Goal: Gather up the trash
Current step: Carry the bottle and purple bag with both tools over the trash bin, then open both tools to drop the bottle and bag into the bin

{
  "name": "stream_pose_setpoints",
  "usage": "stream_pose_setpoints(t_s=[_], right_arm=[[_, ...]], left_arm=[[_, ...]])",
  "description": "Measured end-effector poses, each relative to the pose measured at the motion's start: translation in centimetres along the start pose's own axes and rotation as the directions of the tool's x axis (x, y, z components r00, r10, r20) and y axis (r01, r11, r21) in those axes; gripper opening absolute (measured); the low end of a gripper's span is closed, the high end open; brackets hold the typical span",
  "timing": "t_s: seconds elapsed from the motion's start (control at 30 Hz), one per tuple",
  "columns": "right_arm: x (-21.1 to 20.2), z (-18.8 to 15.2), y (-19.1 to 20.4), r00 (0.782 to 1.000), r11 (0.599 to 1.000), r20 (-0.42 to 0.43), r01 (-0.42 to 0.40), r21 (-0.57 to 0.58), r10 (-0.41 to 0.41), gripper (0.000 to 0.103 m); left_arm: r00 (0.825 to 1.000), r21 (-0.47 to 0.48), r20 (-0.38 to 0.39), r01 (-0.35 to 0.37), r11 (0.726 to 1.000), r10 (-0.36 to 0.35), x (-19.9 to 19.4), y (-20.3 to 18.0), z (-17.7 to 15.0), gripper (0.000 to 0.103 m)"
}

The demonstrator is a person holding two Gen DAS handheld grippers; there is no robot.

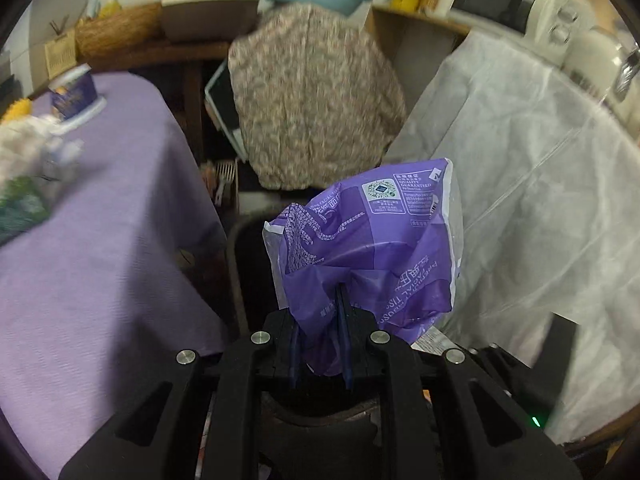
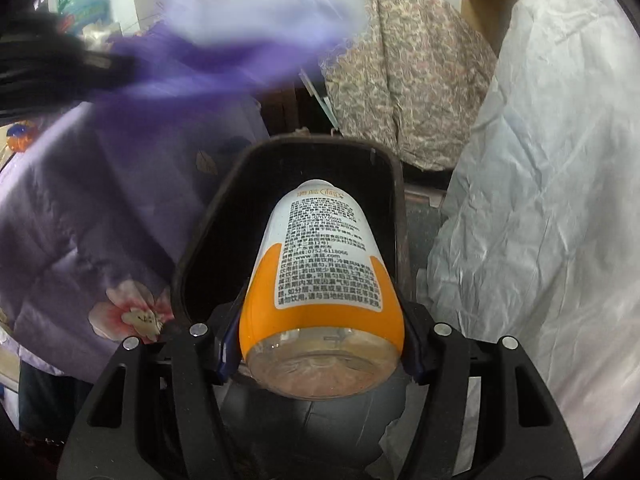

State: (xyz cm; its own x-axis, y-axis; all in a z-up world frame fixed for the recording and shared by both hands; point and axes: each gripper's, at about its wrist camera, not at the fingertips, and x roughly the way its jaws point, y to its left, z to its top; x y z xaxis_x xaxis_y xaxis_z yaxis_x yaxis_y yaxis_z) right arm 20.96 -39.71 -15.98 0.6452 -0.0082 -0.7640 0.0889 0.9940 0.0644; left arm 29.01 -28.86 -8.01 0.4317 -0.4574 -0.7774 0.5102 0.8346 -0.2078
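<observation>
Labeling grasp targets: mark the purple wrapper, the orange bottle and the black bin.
purple wrapper (image 1: 372, 248): left wrist view, middle of the crumpled printed face.
orange bottle (image 2: 320, 256): right wrist view, white text label on its side.
black bin (image 2: 224, 216): right wrist view, left inner wall.

Each camera sits just behind its own tongs, looking forward and downward along them. The left view faces the floral cover (image 1: 316, 96) ahead, purple tablecloth (image 1: 100, 240) leftward. The right view hangs close over the black bin (image 2: 200, 240); both share that floral cover (image 2: 408, 80) and the white sheet (image 1: 532, 200) rightward.
</observation>
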Motion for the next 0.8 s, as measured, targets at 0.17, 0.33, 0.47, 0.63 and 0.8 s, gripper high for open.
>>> stream_pose_setpoints(t_s=[0.17, 0.33, 0.47, 0.63, 0.8], right_arm=[[1.5, -0.5, 0.1, 0.999, 1.0, -0.026, 0.018, -0.024, -0.019, 0.062], [3.2, -0.6, 0.5, 0.997, 0.998, -0.067, 0.029, -0.053, -0.033, 0.062], [4.2, -0.5, 1.0, 0.996, 0.997, -0.076, 0.031, -0.072, -0.036, 0.062], [5.1, -0.2, 1.3, 0.996, 0.994, -0.068, 0.051, -0.1, -0.058, 0.062], [5.0, 0.0, 1.2, 0.996, 0.996, -0.063, 0.051, -0.075, -0.056, 0.063]], left_arm=[[0.991, -0.034, -0.129, -0.049, 0.998, 0.044, 6.4, 0.5, 0.0, 0.016], [0.98, -0.018, -0.175, -0.104, 0.994, 0.099, 9.1, 1.4, -0.3, 0.016], [0.971, -0.068, -0.227, -0.092, 0.993, 0.074, 10.5, 2.6, -0.1, 0.017], [0.977, -0.08, -0.202, -0.083, 0.993, 0.065, 10.1, 3.2, 0.2, 0.057], [0.987, -0.093, -0.157, -0.044, 0.995, 0.029, 8.6, 3.1, 0.6, 0.063]])
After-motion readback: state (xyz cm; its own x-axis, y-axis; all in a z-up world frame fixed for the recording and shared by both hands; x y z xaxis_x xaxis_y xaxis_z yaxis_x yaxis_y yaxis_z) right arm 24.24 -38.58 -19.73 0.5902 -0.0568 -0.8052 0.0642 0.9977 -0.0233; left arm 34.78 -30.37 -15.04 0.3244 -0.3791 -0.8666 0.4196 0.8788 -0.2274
